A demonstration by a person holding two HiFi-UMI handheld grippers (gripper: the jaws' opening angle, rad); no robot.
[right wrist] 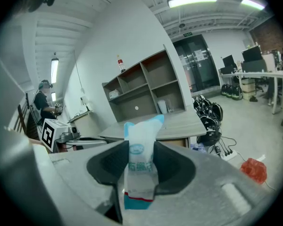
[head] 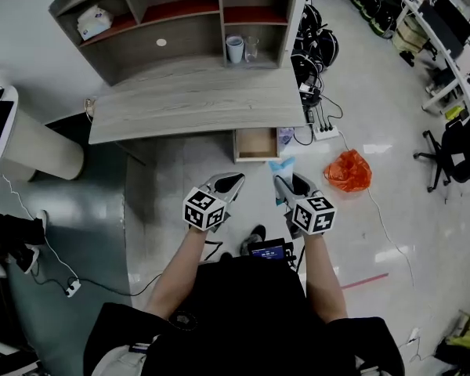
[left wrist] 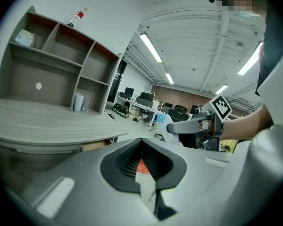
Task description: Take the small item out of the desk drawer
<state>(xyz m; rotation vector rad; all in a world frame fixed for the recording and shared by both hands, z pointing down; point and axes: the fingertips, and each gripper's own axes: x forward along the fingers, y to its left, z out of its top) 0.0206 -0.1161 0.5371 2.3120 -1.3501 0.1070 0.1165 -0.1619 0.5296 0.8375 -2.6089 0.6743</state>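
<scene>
Right hand-held gripper (head: 284,185) pinching small white-and-blue packet (right wrist: 140,166), held on near side of open drawer (head: 256,142) under table (head: 180,104); left hand-held gripper (head: 229,183) just beside, jaws pressed together, empty.

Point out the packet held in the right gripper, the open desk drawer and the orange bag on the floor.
packet (right wrist: 140,166): right gripper view, on its printed middle.
desk drawer (head: 256,142): head view, on its bare inside bottom.
orange bag (head: 348,171): head view, on its middle.
</scene>
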